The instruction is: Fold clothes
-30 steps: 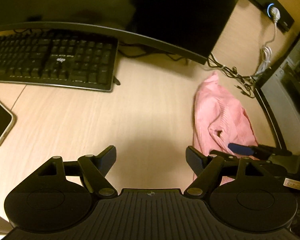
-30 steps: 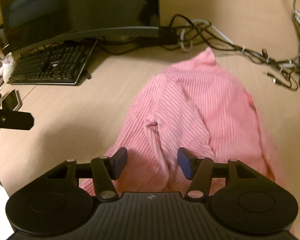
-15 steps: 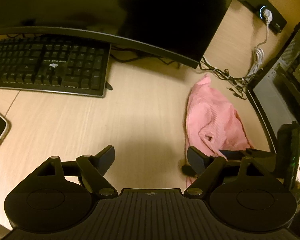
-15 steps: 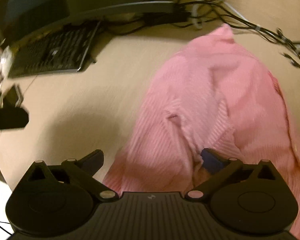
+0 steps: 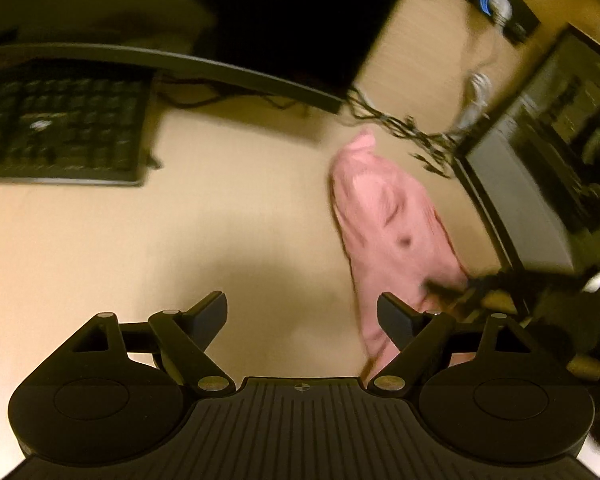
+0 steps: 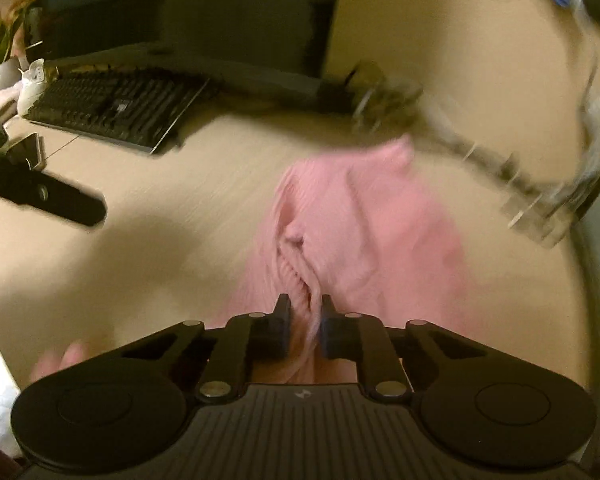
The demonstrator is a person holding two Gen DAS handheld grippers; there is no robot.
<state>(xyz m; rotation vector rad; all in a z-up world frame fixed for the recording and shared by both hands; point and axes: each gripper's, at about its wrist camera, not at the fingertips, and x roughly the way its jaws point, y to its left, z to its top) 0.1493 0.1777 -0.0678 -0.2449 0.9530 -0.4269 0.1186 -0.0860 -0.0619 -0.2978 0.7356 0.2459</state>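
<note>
On the wooden desk (image 5: 220, 232), a pink ribbed garment (image 6: 372, 220) stretches away from the right gripper (image 6: 305, 322), clamped on its near fold; the left gripper (image 5: 302, 312) hangs spread apart beside it, empty.

Bare desk (image 5: 228, 232) stretches wide between the keyboard (image 5: 60, 128) at the far left edge and the pink garment (image 5: 384, 220) toward the right edge; a gripper could pass there freely. Along the back edge the monitor (image 5: 260, 8) and its base bar the way. Tangled cables (image 5: 404, 128) crowd the far right corner, just behind the garment, beside a dark case (image 5: 540, 168) on the right edge.
</note>
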